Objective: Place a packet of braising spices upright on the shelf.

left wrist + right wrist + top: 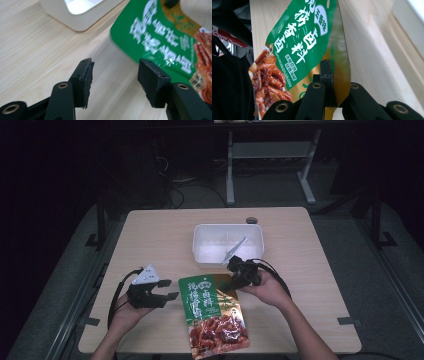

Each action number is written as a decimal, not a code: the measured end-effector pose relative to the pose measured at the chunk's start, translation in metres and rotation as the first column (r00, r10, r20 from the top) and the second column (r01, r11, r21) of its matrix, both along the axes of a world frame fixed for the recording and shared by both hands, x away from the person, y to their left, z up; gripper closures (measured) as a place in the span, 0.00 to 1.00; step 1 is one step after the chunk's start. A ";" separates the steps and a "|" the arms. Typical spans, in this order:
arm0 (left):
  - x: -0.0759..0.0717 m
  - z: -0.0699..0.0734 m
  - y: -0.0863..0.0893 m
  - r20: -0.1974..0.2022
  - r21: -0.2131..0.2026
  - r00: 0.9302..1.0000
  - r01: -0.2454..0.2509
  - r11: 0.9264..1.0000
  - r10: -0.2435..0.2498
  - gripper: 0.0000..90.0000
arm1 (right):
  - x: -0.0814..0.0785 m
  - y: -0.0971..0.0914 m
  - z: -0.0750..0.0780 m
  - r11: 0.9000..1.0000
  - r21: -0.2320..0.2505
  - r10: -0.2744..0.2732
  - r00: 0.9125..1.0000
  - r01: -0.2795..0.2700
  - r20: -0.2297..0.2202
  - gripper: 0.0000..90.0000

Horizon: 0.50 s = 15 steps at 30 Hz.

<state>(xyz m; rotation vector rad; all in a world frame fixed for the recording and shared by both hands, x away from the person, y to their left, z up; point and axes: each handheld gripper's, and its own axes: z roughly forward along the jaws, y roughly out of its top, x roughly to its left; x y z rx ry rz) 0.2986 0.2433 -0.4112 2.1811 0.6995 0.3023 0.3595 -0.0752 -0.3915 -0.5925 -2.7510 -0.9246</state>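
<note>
A green and gold snack pouch (212, 312) printed with red food lies on the wooden table near its front edge. My right gripper (240, 279) is shut on the pouch's upper right edge; in the right gripper view the pouch (294, 42) runs between the closed jaws of that gripper (332, 67) and is lifted at that side. My left gripper (169, 289) stands open just left of the pouch. In the left gripper view this gripper (115, 72) has bare table between its fingers, and the pouch (160, 37) lies just beyond the right one.
A white rectangular tray (227, 227) sits behind the pouch at the table's middle, with a pale strip leaning on its front rim. The tray's corner (75, 20) is near the left gripper. Bare table (150, 235) lies to the left and right.
</note>
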 end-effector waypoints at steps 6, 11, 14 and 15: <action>0.002 -0.002 0.004 -0.004 0.002 1.000 -0.022 1.000 0.022 0.46 | -0.003 -0.008 0.011 1.000 0.003 -0.016 1.000 0.016 0.006 1.00; 0.003 -0.004 0.006 -0.006 0.006 0.999 -0.039 0.999 0.039 0.45 | -0.008 -0.010 0.027 1.000 0.012 -0.017 1.000 0.016 0.013 1.00; 0.004 -0.005 0.007 -0.008 0.012 0.999 -0.046 0.999 0.047 0.45 | -0.010 -0.010 0.032 1.000 0.012 -0.016 1.000 0.016 0.019 1.00; 0.005 -0.005 0.007 -0.010 0.010 0.999 -0.050 0.999 0.050 0.45 | -0.011 -0.010 0.036 1.000 0.015 -0.014 1.000 0.014 0.021 1.00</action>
